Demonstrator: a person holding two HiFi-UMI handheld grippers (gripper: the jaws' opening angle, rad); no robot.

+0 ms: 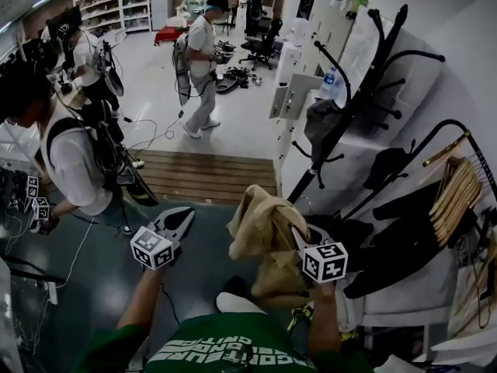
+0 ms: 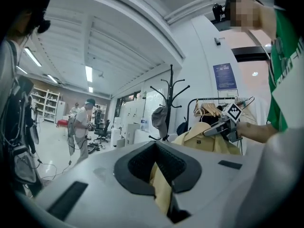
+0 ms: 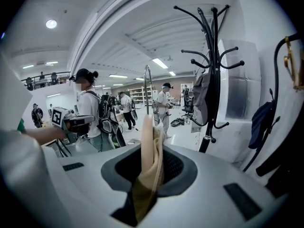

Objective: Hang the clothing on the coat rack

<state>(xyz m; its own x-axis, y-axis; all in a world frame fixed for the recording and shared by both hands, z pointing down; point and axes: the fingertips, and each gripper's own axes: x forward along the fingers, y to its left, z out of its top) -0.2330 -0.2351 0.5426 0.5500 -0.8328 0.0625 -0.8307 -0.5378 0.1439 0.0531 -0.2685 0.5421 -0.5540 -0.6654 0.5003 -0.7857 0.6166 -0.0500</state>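
Two grippers are held over a dark teal floor [image 1: 206,282] in a large workroom. At the far left stand white shelves [image 1: 116,6], and nearer on the left a person in a white shirt [image 1: 74,162] carries a backpack rig. The left gripper [image 1: 183,217] is apart from the jacket, with bare floor between them. Its jaws stand a little apart and a strip of yellow cloth shows in the gap, but whether they pinch it I cannot tell. Behind it lies a wooden slatted platform [image 1: 210,176], and beyond that the floor is pale, where another person [image 1: 200,61] stands. In the middle the beige jacket [image 1: 256,228] hangs bunched in the air, not on the rack. The right gripper [image 1: 297,233] is clenched on a fold of it. To the right white cabinets [image 1: 299,92] line the wall, and the black coat rack [image 1: 351,99] stands before them with a grey cap [image 1: 322,123] on it. At the far right a clothes rail [image 1: 435,134] carries wooden hangers [image 1: 458,189] and dark garments [image 1: 404,239].
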